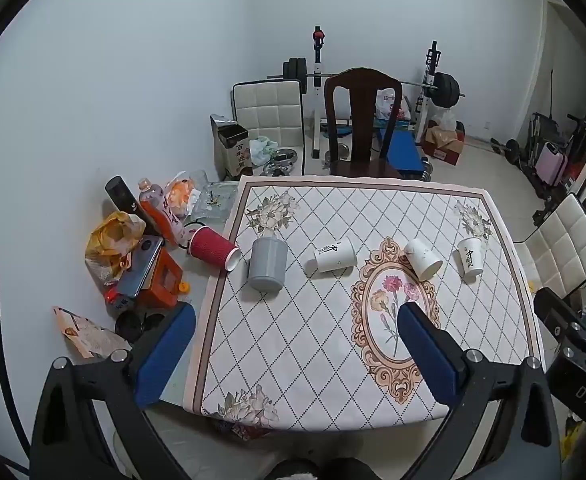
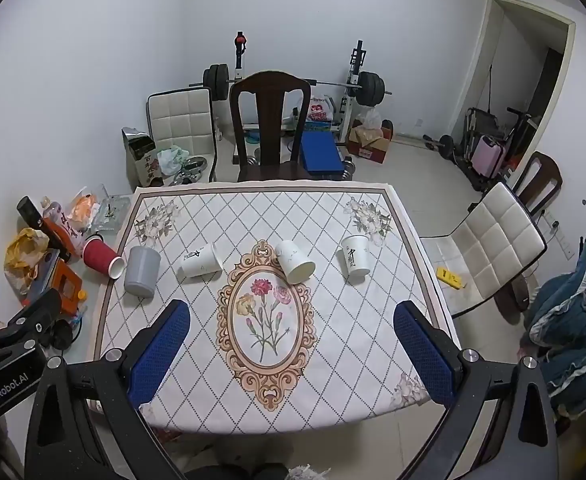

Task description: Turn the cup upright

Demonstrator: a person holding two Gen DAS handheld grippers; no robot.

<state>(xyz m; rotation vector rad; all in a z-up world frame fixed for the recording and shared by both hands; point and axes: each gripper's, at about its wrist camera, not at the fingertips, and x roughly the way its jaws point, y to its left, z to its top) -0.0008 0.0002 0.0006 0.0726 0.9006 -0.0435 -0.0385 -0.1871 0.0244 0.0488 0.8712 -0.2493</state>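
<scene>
Several cups stand in a row across the patterned tablecloth (image 2: 333,340). A red cup (image 1: 212,248) (image 2: 103,260) lies on its side at the left edge. A grey cup (image 1: 267,263) (image 2: 141,271) stands mouth down. A white paper cup (image 1: 333,261) (image 2: 200,262) lies on its side. Another white cup (image 1: 424,259) (image 2: 295,262) lies tilted, mouth toward me. A white printed cup (image 1: 470,258) (image 2: 355,257) stands mouth down at the right. My left gripper (image 1: 295,320) and right gripper (image 2: 291,320) are open and empty, held above the near part of the table.
Clutter lies left of the cloth: a bottle (image 1: 159,210), a black flask (image 1: 121,196), bags and an orange box (image 1: 161,280). A dark wooden chair (image 2: 271,120) stands behind the table, a white chair (image 2: 489,244) to the right, and a weight bench behind.
</scene>
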